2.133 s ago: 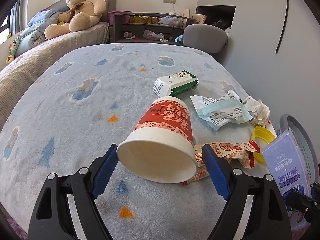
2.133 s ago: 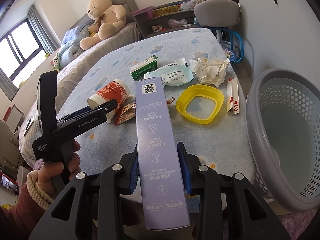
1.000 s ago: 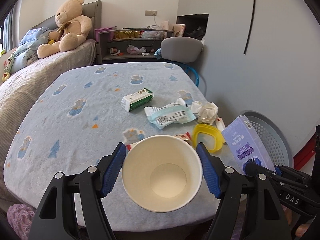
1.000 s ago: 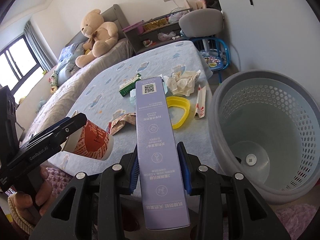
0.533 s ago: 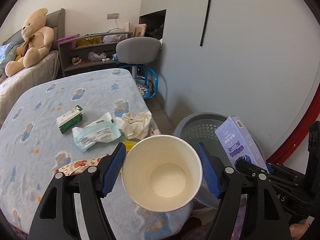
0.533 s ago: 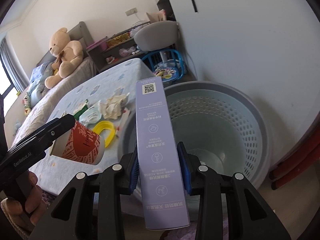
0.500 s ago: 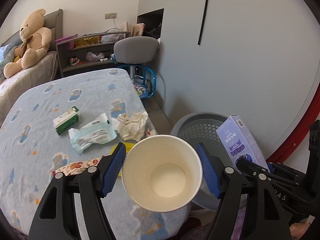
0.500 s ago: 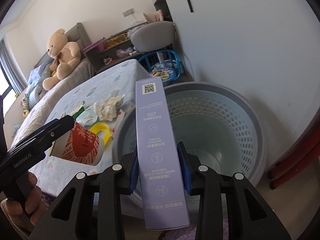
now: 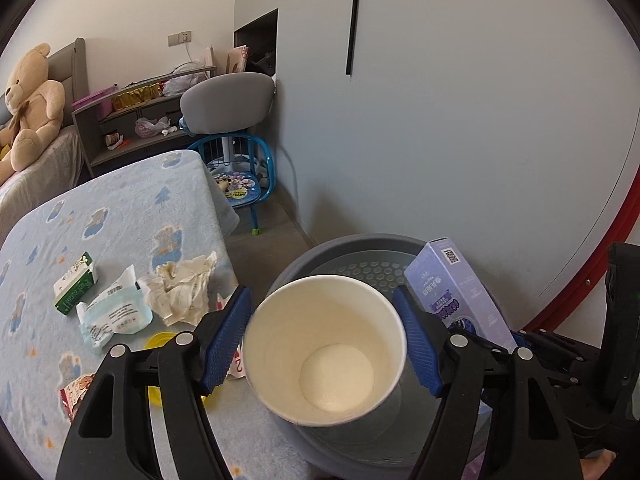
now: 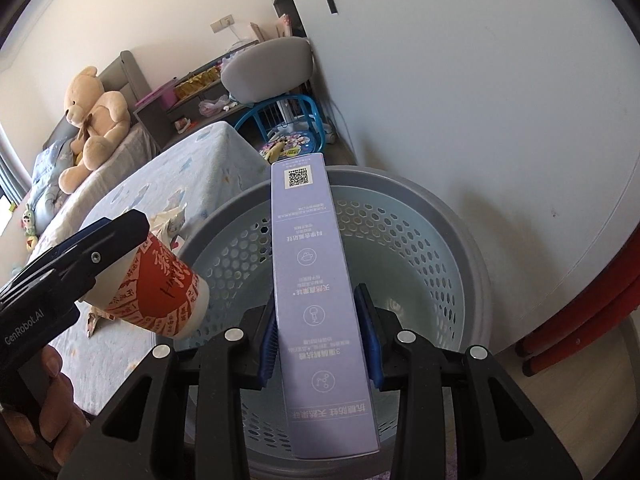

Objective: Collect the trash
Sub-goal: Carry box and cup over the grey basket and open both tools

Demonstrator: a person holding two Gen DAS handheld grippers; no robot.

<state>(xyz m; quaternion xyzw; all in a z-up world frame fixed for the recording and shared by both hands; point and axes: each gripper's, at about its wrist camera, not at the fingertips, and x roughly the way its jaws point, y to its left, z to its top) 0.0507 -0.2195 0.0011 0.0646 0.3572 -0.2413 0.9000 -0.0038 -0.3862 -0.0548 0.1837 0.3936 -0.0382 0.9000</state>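
On the left, the paper cup (image 9: 325,354) is being pinched by the left gripper (image 9: 325,344), with a blue pad pressed on each side of its rim. The cup is being held over the near edge of the gray basket (image 9: 352,242), with its open mouth facing the camera. On the right, the purple box (image 10: 318,280) is being squeezed between the pads of the right gripper (image 10: 319,334), and it is being held right above the open basket (image 10: 460,220).

The step in hand is judged to be dropping both things into the basket. To do it well, the cup should be moved a little more over the middle before the pads are spread, so it is not bounced off the rim. The box is long, so it should be tipped nose down and let go low.

In the left wrist view, the inside of the cup is being shown, and it looks empty. More trash is being seen on the blue blanket (image 9: 120,216): a green carton (image 9: 75,289), a blue wrapper (image 9: 114,316) and crumpled paper (image 9: 182,294). In the right wrist view, the red print on the outside of the cup (image 10: 160,292) is being shown, and the basket floor looks bare. 1 hand (image 10: 44,412) is being seen there, and 2 things are being carried.
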